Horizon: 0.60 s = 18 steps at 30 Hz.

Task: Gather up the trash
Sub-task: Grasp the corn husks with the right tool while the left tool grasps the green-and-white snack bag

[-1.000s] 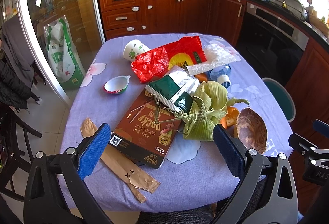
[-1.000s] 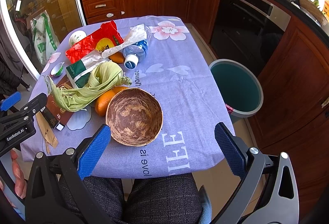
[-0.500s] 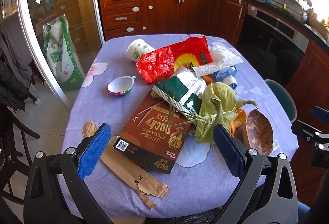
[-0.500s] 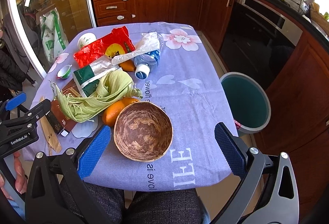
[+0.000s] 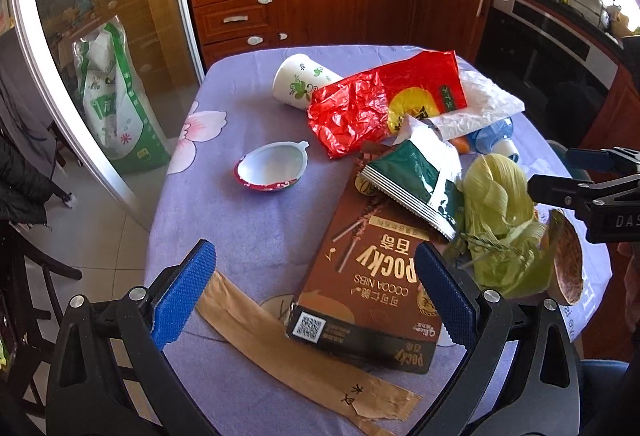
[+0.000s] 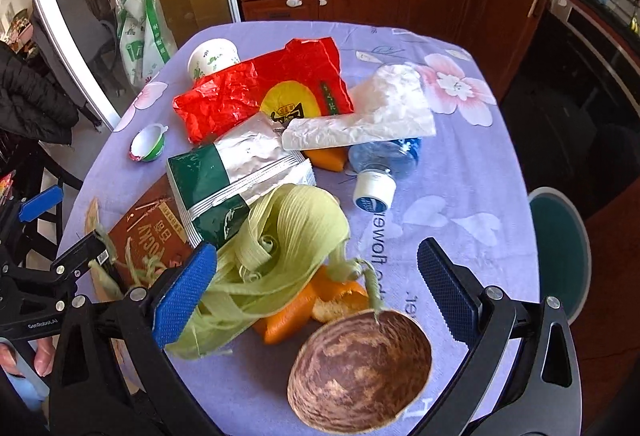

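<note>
Kitchen worktop (image 5: 256,236) lies cluttered — both tools, left tool (image 5: 310,292) and right tool (image 6: 316,286), gape apart, empty. Near its front edge, corn husks (image 6: 288,236) could snag and drag the coconut shell (image 6: 360,368) off.

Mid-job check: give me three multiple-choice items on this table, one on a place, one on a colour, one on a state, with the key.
1. Where does the green-and-silver foil pouch lie?
A. Partly on the Pocky box
B. Inside the bin
C. Under the paper cup

2. What colour is the big crumpled wrapper?
A. Blue
B. Red
C. Black

3. How is the water bottle?
A. Standing upright
B. Held in a claw
C. Lying on its side, capped

Key: 1 A, the pouch overlaps the box's far end. 2 B, it is red with a yellow patch. 3 C, its white cap points sideways along the tablecloth; both the left claw and right claw are open and hold nothing.
</note>
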Tool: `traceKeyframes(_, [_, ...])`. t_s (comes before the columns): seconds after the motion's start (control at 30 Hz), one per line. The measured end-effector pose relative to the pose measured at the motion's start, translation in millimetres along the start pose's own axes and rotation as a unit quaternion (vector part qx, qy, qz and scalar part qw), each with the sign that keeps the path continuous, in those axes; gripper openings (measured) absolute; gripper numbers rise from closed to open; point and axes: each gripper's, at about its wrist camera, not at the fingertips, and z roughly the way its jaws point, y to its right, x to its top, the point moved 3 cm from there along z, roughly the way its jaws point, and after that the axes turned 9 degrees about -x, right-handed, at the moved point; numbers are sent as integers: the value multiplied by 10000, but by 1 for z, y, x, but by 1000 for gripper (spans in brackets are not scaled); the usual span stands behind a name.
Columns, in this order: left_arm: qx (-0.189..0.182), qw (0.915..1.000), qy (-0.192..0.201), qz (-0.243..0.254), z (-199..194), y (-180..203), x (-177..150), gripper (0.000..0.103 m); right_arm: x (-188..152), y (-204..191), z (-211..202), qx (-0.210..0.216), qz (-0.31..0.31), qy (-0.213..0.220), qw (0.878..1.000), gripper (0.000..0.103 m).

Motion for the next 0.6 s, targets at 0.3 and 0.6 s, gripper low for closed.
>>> traceKeyframes(0.3, [-462,9972,-383,440,56,13,36,100,6,-5,41,333,42,-549,9979,81])
traceKeyframes(0.6, [-745,9941,-559,552,83,26,46,100,5,-10,52,649,-32,-703,9954,36])
